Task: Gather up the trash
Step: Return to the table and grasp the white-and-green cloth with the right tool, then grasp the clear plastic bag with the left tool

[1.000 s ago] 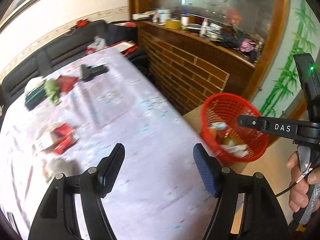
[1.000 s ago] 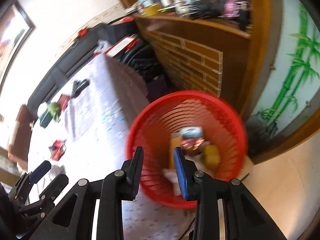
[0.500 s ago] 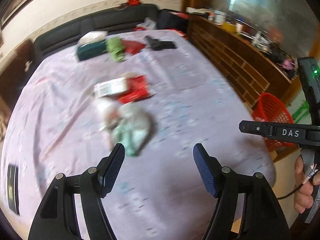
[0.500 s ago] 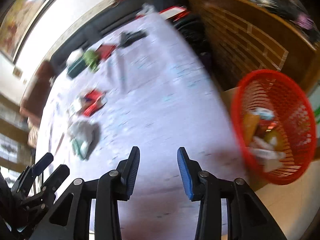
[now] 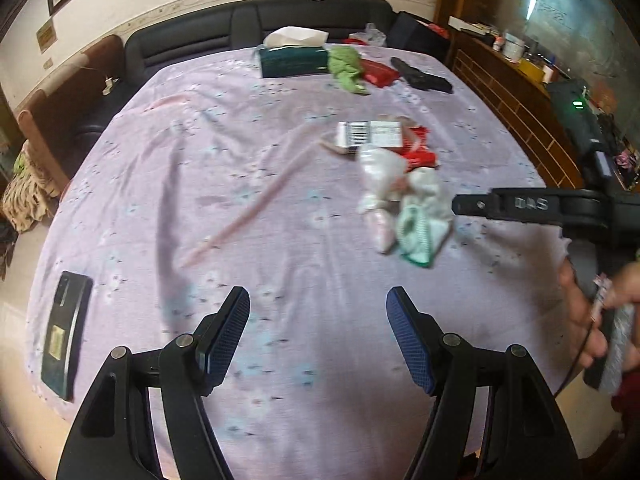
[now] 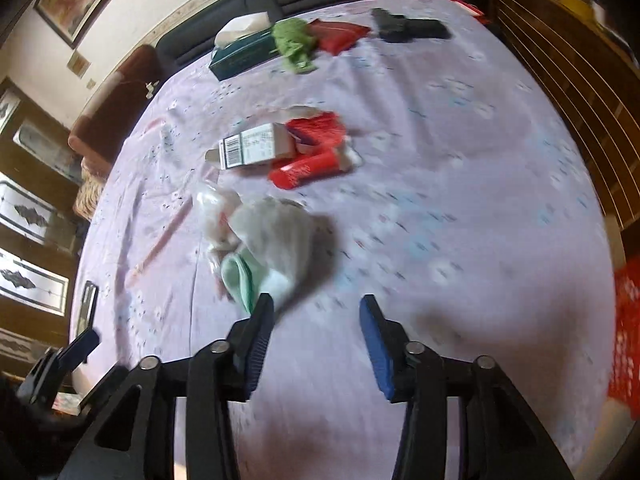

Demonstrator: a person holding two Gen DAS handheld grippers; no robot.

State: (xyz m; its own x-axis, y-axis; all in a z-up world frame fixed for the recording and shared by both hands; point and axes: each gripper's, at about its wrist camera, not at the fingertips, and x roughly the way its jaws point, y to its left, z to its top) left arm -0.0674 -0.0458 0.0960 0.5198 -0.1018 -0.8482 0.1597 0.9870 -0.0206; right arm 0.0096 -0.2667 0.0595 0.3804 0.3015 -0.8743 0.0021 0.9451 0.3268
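Lilac floral tablecloth (image 5: 240, 208) fronting a dark sofa (image 5: 192, 44)

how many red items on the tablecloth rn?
2 distinct: a red packet at the far end beside the green cloth, and red wrappers mid-table against the barcoded box. More may be hidden.

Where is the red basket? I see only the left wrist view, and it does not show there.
Observer: The red basket is at the right edge of the right wrist view, partly cut off.
Operator: Does the right gripper hold anything?
Observer: No. Its jaws have just been opening, and nothing is between them.
Operator: Is it close to the pale green bag?
Observer: In the right wrist view, the gripper's left fingertip overlaps the bag's lower edge. I cannot tell whether they touch.
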